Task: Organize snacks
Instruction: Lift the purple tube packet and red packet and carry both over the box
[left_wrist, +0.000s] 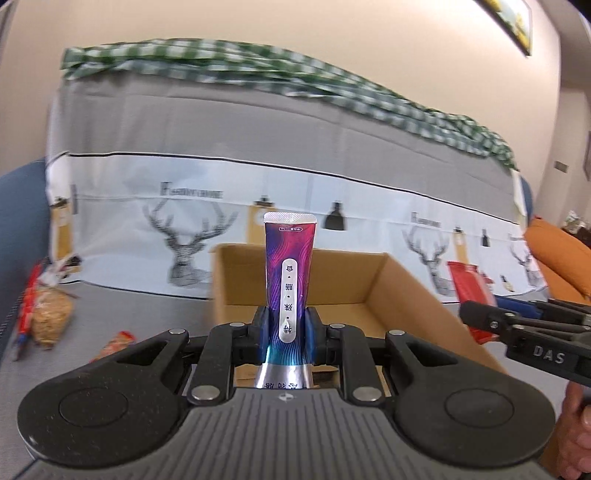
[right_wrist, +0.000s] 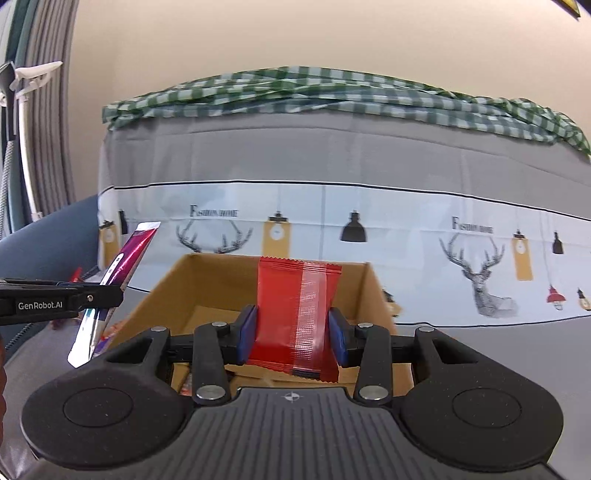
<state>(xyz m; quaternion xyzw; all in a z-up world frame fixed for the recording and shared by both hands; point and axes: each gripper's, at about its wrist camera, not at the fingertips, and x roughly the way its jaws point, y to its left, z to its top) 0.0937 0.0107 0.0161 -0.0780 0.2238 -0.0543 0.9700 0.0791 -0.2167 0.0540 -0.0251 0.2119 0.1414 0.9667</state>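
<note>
My left gripper (left_wrist: 287, 326) is shut on a slim purple and pink snack stick pack (left_wrist: 290, 258) that stands upright between its blue pads, in front of an open cardboard box (left_wrist: 402, 295). My right gripper (right_wrist: 291, 332) is shut on a red snack packet (right_wrist: 295, 314), held upright over the near side of the same cardboard box (right_wrist: 166, 288). In the left wrist view the right gripper (left_wrist: 480, 321) reaches in from the right with the red packet (left_wrist: 467, 284). In the right wrist view the left gripper (right_wrist: 107, 293) shows at the left with the purple pack (right_wrist: 127, 258).
A bag of brown snacks (left_wrist: 50, 317) and other wrapped snacks (left_wrist: 114, 345) lie on the grey cover at the left. Behind the box rises a sofa back with a deer-print cover (right_wrist: 480, 273) and a green checked cloth (right_wrist: 332, 96) on top. An orange cushion (left_wrist: 557, 258) lies at the right.
</note>
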